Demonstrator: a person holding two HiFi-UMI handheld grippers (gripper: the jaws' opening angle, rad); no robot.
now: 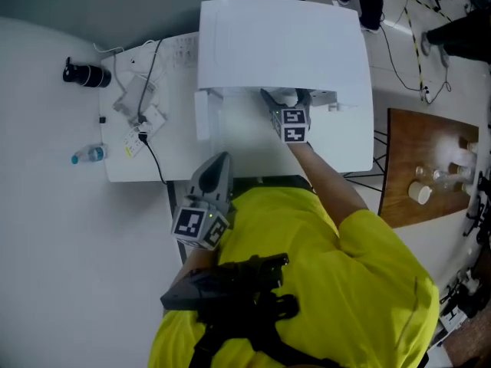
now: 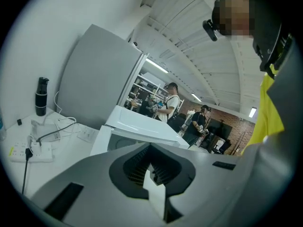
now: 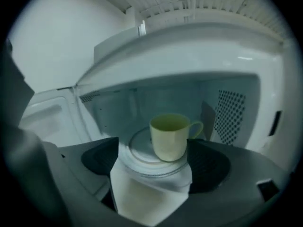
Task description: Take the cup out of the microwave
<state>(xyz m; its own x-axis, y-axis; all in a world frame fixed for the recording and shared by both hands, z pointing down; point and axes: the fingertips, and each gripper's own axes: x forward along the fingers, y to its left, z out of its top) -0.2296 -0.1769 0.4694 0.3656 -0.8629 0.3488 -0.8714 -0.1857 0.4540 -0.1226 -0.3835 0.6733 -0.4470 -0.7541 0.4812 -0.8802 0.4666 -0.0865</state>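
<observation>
The white microwave (image 1: 284,44) stands on a white table with its door (image 3: 47,117) swung open to the left. Inside, a pale yellow-green cup (image 3: 169,138) stands upright on the glass turntable (image 3: 142,157), its handle pointing right. My right gripper (image 3: 151,164) is at the oven's mouth (image 1: 282,102), open. The cup is just beyond its jaws and in line with the gap, untouched. My left gripper (image 1: 217,167) hangs back near the table's front edge, pointing toward the microwave (image 2: 137,126). Its jaws (image 2: 154,176) are together with nothing in them.
Left of the microwave the white table (image 1: 176,152) carries a power strip with cables (image 1: 142,113). A black bottle (image 1: 86,74) and a small water bottle (image 1: 90,155) lie further left. A wooden table (image 1: 430,167) with small cups stands at right. People (image 2: 168,100) stand in the background.
</observation>
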